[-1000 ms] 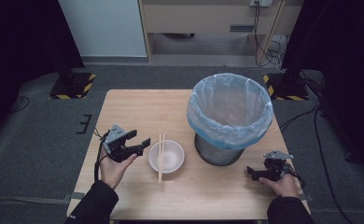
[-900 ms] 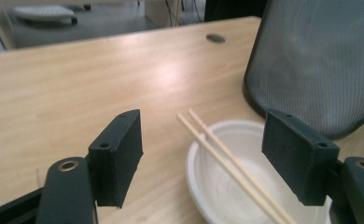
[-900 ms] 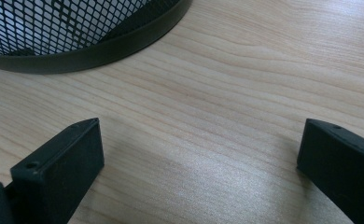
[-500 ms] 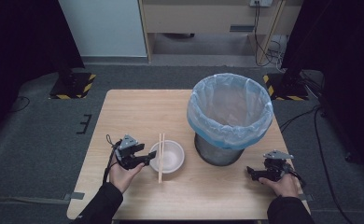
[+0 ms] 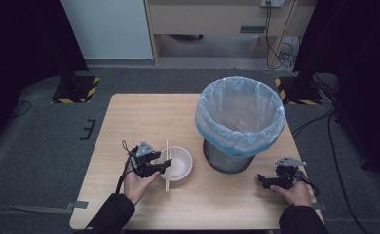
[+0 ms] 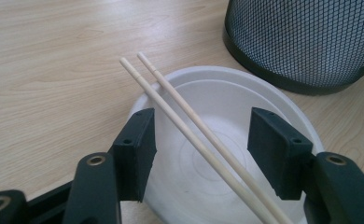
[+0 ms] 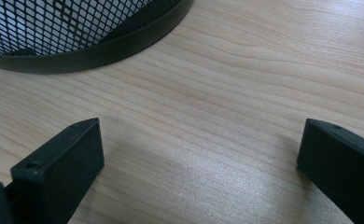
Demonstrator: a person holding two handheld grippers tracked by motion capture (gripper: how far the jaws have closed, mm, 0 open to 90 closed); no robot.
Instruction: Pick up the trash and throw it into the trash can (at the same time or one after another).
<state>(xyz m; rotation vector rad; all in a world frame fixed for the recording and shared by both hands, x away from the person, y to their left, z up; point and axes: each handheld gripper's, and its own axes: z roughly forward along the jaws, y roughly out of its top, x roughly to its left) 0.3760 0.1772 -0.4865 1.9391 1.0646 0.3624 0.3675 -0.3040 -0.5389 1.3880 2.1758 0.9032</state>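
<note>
Fingers (image 6: 133, 149) of the left gripper (image 6: 201, 154), just closing, straddle the chopsticks (image 6: 189, 126) across the white bowl (image 6: 245, 93) without pressing yet, probably to lift them; right gripper (image 7: 199, 163) idles released.

Bin (image 5: 240, 122) blocks right of bowl (image 5: 178, 163); left tabletop (image 5: 129, 117) free

From where I stand I count two chopsticks (image 5: 168, 158), lying side by side across one white bowl (image 5: 179, 163). There is one mesh waste bin (image 5: 239, 122), with one pale blue bag lining (image 5: 256, 134) folded over its rim. All of it sits on one wooden table (image 5: 129, 117). The person holds two grippers: a left gripper (image 5: 162, 165) and a right gripper (image 5: 262, 179). On the floor beyond the table stand two stand feet with yellow-and-black striped edges (image 5: 76, 88).
</note>
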